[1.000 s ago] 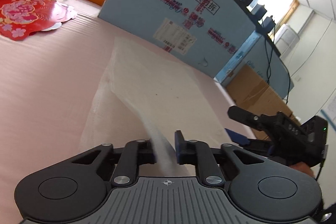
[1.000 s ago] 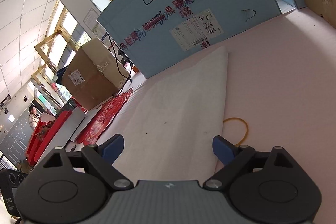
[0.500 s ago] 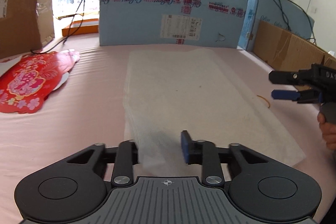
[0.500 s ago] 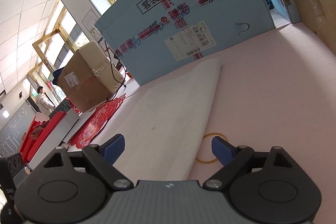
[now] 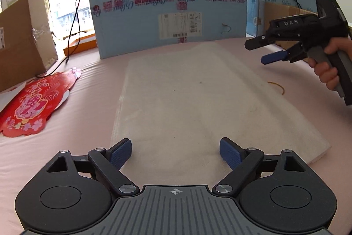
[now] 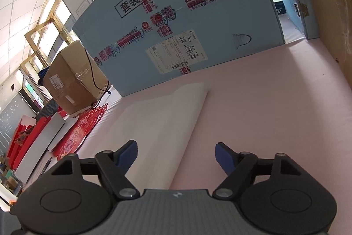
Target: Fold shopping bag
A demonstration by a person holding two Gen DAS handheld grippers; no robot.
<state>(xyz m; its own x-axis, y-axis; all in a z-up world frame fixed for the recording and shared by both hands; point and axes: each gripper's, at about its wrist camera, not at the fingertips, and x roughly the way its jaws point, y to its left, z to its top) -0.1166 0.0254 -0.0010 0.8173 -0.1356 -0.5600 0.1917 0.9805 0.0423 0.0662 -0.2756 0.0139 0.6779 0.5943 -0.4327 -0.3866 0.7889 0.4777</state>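
At nine o'clock lies a red paper cutout [image 5: 33, 102]; at twelve, a blue box [image 5: 167, 8] reads "kidswant". Centre, the white shopping bag [image 5: 198, 98] lies flat. Left gripper [image 5: 176, 152] opening, empty; right gripper [image 6: 176, 155] at three, closing, empty, pink table [image 5: 77, 124] free around.

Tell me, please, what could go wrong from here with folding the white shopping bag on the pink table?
1. The rubber band lies right beside the shopping bag, so a fold could trap it.
2. The left gripper is opening and grips nothing, so the thin bag could shift.
3. The right gripper, closing in mid-air, could miss the bag's edge.
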